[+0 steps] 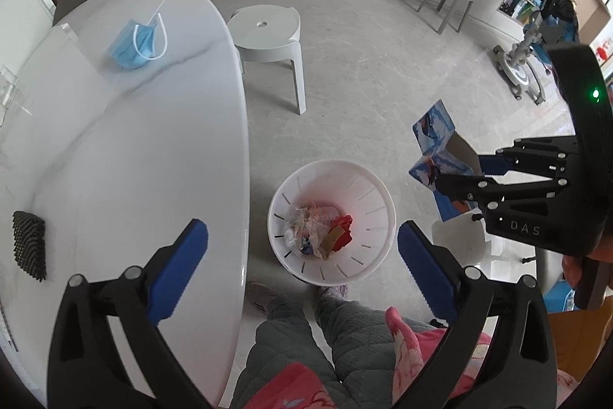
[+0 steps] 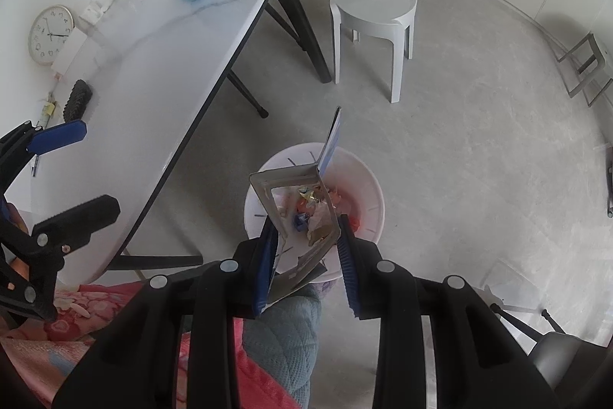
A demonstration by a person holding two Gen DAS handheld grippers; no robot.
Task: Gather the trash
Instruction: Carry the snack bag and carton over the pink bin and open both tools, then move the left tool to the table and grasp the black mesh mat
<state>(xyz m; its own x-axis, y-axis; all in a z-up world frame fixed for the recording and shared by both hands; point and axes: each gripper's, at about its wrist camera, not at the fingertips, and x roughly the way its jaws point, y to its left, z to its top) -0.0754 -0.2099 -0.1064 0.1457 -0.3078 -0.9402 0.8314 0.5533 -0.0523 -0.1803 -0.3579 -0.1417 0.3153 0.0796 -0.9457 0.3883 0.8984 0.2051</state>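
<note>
The right tongs (image 2: 306,255) clamp a flattened cardboard tissue box (image 2: 295,194) over the round slotted white plastic bin (image 1: 377,194); the left tongs (image 1: 302,255) gape empty. A pleated blue mask (image 1: 132,46) lies on the glossy tabletop (image 1: 153,140).

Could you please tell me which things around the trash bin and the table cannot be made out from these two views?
- Bin contents: left wrist view, crumpled scraps too small to identify.
- Far side of the bin: right wrist view, hidden behind the flattened box in the right gripper.
- Clear items on the table: transparent and blurred.
- Left gripper: open, nothing between its fingers.
</note>
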